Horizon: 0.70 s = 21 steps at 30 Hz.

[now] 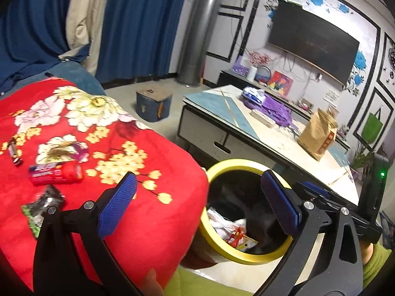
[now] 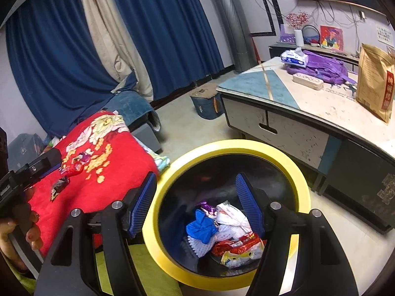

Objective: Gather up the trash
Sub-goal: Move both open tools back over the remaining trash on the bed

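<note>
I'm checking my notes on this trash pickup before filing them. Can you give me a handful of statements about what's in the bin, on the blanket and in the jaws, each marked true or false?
1. The yellow-rimmed bin already holds wrappers. True.
2. The right gripper grips a blue wrapper. False: its jaws are open and empty above the bin.
3. A red packet lies on the red floral blanket. True.
4. The left gripper is shut. False: its jaws are wide open.
5. The brown paper bag stands on the floor. False: it stands on the coffee table.

One bin (image 2: 302, 185), four wrappers (image 1: 56, 173) on blanket (image 1: 153, 222).
</note>
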Available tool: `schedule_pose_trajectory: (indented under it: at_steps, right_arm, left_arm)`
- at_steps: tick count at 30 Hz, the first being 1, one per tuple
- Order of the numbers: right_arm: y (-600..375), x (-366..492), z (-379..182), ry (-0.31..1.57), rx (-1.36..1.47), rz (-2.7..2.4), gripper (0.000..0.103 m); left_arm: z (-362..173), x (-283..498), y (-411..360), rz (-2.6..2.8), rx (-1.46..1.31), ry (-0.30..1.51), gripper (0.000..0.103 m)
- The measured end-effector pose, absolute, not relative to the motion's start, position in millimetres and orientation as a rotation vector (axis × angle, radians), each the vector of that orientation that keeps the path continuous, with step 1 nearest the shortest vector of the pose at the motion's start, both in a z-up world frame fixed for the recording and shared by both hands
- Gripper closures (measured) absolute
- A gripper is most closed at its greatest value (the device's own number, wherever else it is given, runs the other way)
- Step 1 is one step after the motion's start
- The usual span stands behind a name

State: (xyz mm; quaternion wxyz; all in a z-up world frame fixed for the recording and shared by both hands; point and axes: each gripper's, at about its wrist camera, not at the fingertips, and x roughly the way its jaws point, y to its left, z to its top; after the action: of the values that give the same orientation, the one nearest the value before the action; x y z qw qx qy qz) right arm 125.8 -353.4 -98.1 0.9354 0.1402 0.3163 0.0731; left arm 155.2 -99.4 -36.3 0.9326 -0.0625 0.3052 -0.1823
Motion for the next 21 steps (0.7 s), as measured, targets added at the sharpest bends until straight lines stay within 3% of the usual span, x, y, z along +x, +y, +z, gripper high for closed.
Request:
schedule_pose_trajectory:
  at_steps: [21]
  right_arm:
    - [-272.8,135.0,-60.9,0.601,0.157,0.332,0.035]
  left_arm:
    - [-18.7,135.2,-21.9,-0.171,-0.186,0.519,0.011]
